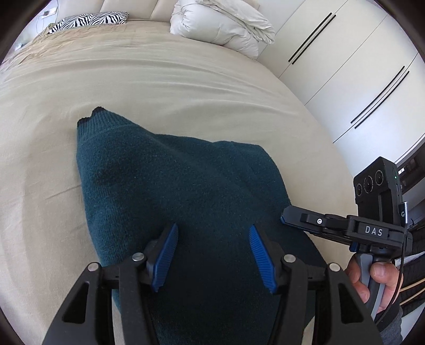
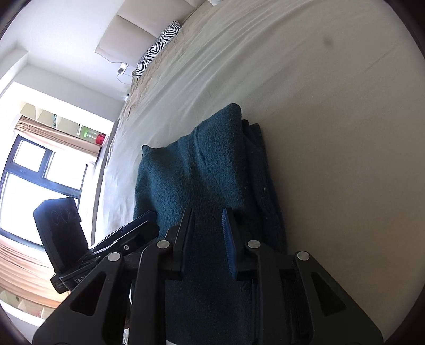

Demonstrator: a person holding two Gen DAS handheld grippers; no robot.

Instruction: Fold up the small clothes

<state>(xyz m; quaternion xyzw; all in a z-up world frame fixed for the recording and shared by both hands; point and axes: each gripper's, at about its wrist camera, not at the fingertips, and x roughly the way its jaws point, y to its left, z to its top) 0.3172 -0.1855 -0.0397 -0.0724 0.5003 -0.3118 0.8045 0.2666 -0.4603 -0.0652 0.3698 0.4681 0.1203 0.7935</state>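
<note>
A dark teal knitted sweater (image 1: 172, 185) lies folded in layers on the beige bed sheet (image 1: 159, 87). My left gripper (image 1: 212, 233) hovers open just above its near part, blue pads spread wide, holding nothing. My right gripper (image 2: 207, 220) is over the sweater's (image 2: 202, 164) right side, jaws apart with cloth showing between the pads; no grip is visible. The right gripper also shows in the left wrist view (image 1: 285, 219), its tip at the sweater's right edge. The left gripper shows in the right wrist view (image 2: 143, 220) at the left.
A white duvet (image 1: 223, 24) is bundled at the head of the bed beside a zebra-print pillow (image 1: 90, 20). White wardrobe doors (image 1: 345, 66) stand to the right of the bed. A window (image 2: 32, 172) is on the left in the right wrist view.
</note>
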